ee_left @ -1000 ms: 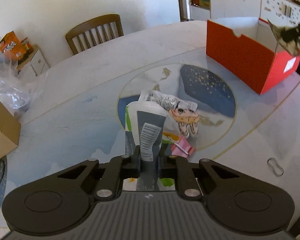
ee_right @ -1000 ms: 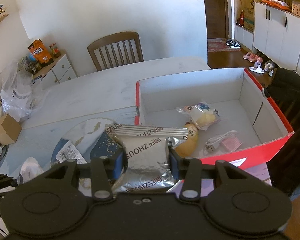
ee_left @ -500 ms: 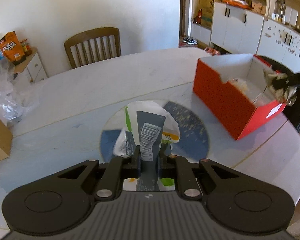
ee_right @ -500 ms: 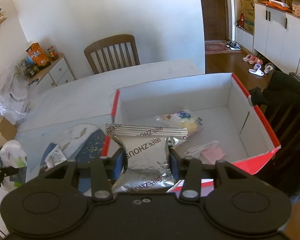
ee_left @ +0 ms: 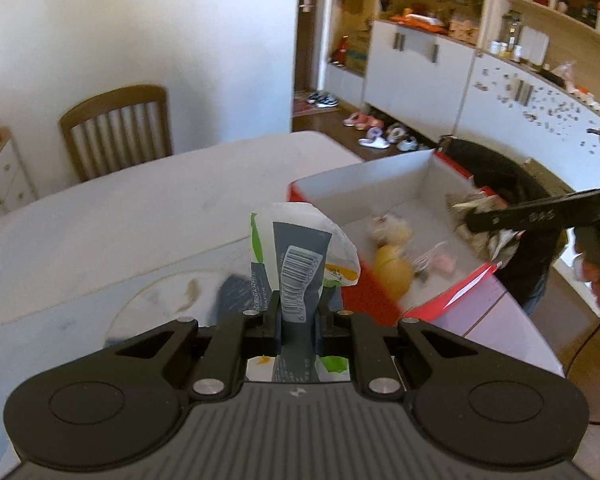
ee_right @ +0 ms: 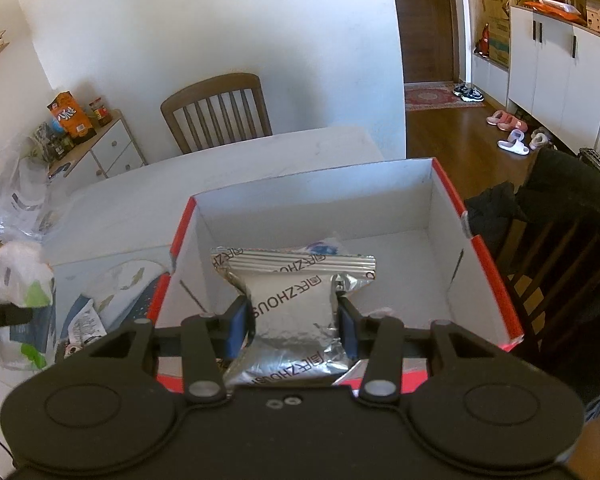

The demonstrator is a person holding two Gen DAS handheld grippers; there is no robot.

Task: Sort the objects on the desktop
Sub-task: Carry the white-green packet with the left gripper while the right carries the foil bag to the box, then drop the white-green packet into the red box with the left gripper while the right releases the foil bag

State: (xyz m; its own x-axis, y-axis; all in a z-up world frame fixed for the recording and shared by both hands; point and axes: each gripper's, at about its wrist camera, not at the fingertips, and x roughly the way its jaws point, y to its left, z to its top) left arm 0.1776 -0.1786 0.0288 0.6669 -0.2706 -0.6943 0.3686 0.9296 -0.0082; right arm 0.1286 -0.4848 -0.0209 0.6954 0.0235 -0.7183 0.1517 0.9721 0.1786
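Left wrist view: your left tongs (ee_left: 298, 322) were clamped on a white packet (ee_left: 300, 256) with a grey barcode panel, held upright above the tabletop (ee_left: 148, 216); the red box (ee_left: 384, 300) stood just ahead to the right, with a yellowish item (ee_left: 394, 270) and a pink item (ee_left: 444, 262) lying inside; your right tongs (ee_left: 476, 220) hung over the box's far side, gripping a silver pouch (ee_left: 488, 236).

Right wrist view: your right tongs (ee_right: 296, 322) were closed on the silver pouch (ee_right: 296, 308), held over the open red box (ee_right: 496, 276); a small wrapper (ee_right: 85, 318) lay on the tabletop (ee_right: 260, 156) left of the box; the white packet (ee_right: 20, 292) showed at the left edge, above the tabletop.
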